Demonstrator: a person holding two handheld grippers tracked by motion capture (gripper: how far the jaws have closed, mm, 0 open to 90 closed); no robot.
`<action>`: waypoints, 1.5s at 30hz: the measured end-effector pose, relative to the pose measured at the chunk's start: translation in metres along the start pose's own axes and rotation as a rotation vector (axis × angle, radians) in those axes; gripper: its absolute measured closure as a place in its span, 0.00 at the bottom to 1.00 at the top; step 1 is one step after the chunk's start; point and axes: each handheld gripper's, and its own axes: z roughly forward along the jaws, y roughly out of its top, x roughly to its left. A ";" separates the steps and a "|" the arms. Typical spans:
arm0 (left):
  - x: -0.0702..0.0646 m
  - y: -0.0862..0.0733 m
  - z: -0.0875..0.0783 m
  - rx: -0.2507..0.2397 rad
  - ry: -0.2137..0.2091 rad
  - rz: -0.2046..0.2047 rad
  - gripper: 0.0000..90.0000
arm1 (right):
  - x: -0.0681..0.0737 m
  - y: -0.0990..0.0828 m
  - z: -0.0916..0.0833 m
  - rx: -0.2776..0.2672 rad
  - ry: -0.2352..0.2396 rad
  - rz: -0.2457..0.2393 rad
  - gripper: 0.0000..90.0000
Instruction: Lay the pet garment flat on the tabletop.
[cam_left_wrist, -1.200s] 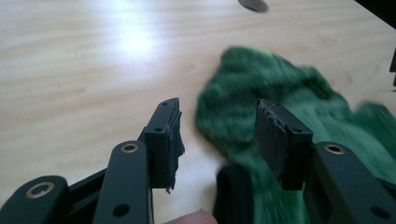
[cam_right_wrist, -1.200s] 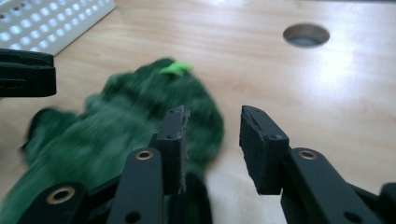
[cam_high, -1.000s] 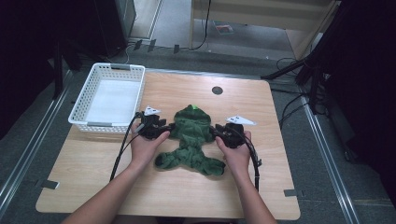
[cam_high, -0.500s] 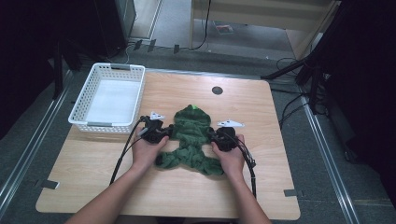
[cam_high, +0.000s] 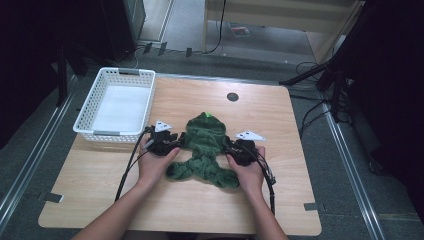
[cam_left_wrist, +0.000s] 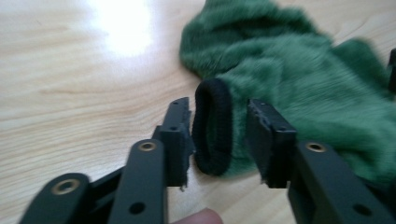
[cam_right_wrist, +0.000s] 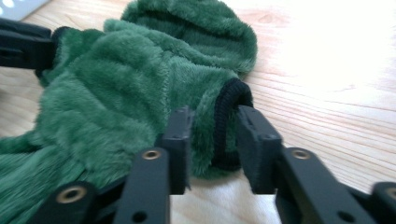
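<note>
Jaws of the left gripper (cam_left_wrist: 218, 140) have just been opening and stand partly apart around the black cuff (cam_left_wrist: 212, 126) of one sleeve of the green fleece garment (cam_high: 206, 150); a gap shows at the right pad. The right gripper (cam_right_wrist: 212, 140), likewise just reopened, straddles the other black cuff (cam_right_wrist: 229, 126), its pads close against the fabric. From above, the garment lies flat on the wooden table (cam_high: 280, 210) between both hands, a white basket (cam_high: 117, 105) beyond the left gripper.
</note>
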 end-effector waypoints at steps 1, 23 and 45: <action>-0.001 -0.001 -0.006 -0.007 -0.013 0.000 0.61 | -0.001 -0.001 -0.004 -0.006 0.007 0.004 0.68; -0.018 -0.074 -0.057 0.078 -0.142 0.090 0.85 | 0.021 -0.075 -0.070 0.071 0.067 -0.082 0.81; -0.001 -0.077 -0.076 -0.070 -0.204 0.010 0.63 | 0.006 -0.070 -0.081 -0.065 -0.040 -0.032 0.36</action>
